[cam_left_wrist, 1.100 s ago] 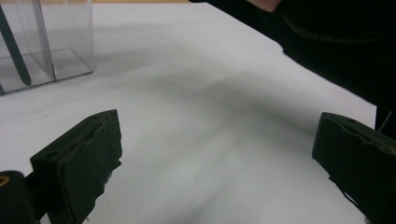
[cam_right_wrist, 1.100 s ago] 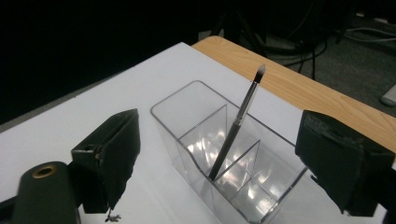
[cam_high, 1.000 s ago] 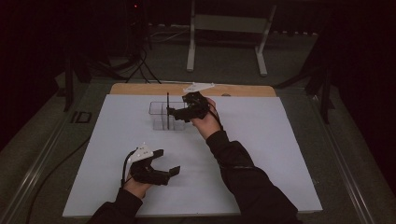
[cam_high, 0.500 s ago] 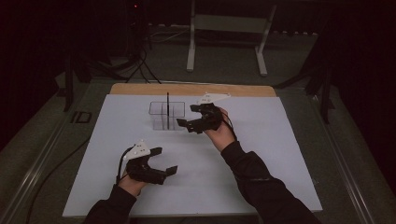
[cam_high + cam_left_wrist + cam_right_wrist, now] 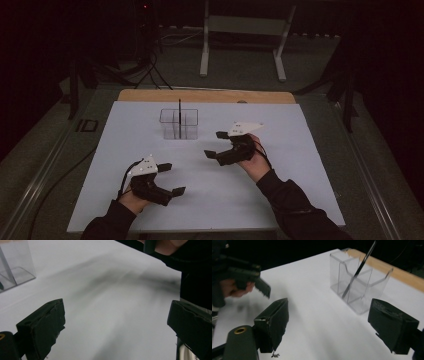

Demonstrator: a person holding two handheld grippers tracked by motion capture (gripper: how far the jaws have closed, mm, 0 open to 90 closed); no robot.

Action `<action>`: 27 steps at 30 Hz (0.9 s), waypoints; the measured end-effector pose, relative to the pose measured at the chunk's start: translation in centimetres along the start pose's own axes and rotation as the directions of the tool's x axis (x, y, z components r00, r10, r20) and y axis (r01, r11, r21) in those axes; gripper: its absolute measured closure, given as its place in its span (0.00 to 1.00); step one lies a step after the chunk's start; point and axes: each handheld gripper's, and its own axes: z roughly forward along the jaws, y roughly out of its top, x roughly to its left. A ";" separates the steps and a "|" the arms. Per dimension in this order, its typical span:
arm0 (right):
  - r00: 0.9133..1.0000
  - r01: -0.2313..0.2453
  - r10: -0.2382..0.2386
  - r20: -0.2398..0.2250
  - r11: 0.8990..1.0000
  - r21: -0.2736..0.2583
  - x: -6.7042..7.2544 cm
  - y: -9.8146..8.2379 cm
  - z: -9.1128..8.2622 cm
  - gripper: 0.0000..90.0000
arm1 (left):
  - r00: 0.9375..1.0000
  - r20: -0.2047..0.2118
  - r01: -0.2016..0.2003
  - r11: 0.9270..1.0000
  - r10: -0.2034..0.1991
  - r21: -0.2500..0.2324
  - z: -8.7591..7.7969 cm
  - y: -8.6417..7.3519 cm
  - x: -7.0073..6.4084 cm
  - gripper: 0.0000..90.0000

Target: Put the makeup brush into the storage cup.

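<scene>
The left gripper (image 5: 170, 179) sits nearest, low over the white sheet (image 5: 300, 200), its jaws spread wide with nothing but bare sheet between them. In the left gripper view the clear holder (image 5: 15, 265) lies well beyond the left-hand finger (image 5: 42, 325), and the other hand (image 5: 165, 245) shows past the right-hand one.

Farther up the sheet, the right gripper (image 5: 216, 145) hovers with its jaws released too, gaping and empty. Its fingers (image 5: 272, 322) point toward the holder (image 5: 359, 282), which stands ahead of them and apart, nearer the right-hand finger than the left-hand one in the right gripper view.

The holder (image 5: 179, 123) is a clear box split into compartments, standing upright near the sheet's far edge. A thin black stick (image 5: 359, 267) leans inside it, its top rising above the rim; which compartment it stands in is hard to tell.
</scene>
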 end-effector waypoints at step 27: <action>0.997 -0.021 0.017 0.075 0.998 0.053 0.5 -10.8 -8.5 0.18 | 0.998 -0.053 -0.026 1.000 0.027 0.014 -2.1 -3.0 0.8 0.03</action>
